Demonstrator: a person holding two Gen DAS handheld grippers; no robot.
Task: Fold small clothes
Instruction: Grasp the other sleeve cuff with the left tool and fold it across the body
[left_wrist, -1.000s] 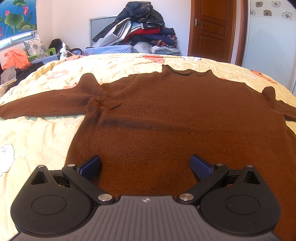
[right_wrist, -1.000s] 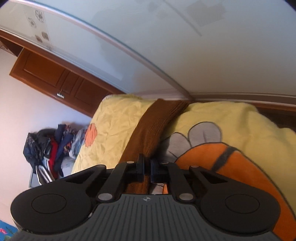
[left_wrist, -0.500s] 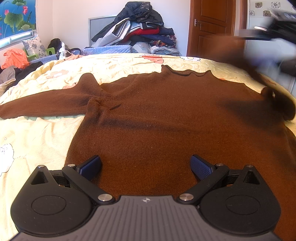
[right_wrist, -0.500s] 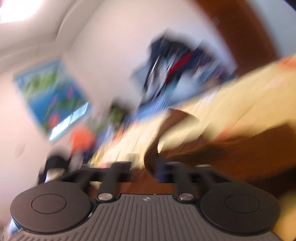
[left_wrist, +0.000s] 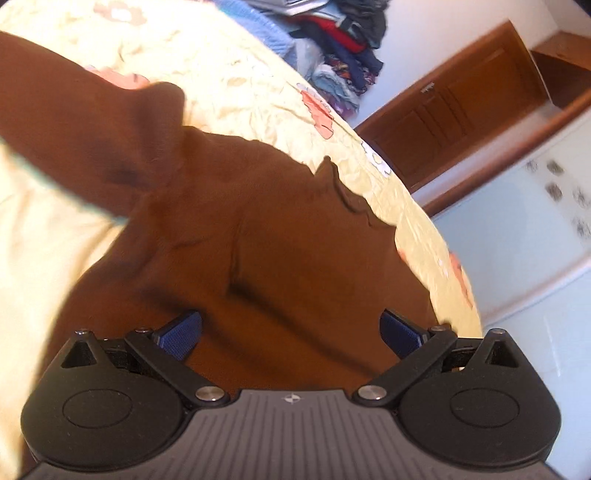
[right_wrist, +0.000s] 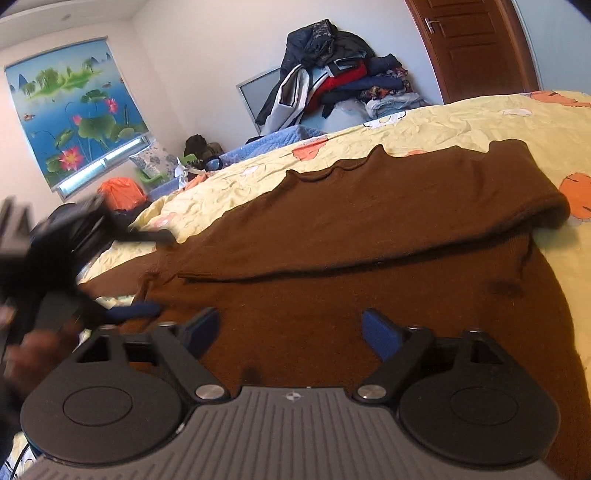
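I'm seeing the brown sweater (right_wrist: 369, 258) lying flat on the yellow bedspread (right_wrist: 461, 122), collar toward the door (right_wrist: 476, 48). Only my right view is showing its sleeve (right_wrist: 406, 221) folded across. Right gripper (right_wrist: 291, 332) jaws opening, nothing between; left gripper (left_wrist: 291, 332) jaws spread wide, empty.

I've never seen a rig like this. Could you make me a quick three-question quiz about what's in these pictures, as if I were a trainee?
1. True or false: one sleeve of the brown sweater already lies folded across its body.
2. What covers the bed under the sweater? A) a plain white sheet B) a yellow sheet with cartoon prints C) a grey blanket
3. In its own view, is anything gripped between the right gripper's blue pads?

Key
1. True.
2. B.
3. No. The jaws are opening and wide apart, with only the sweater lying below them.
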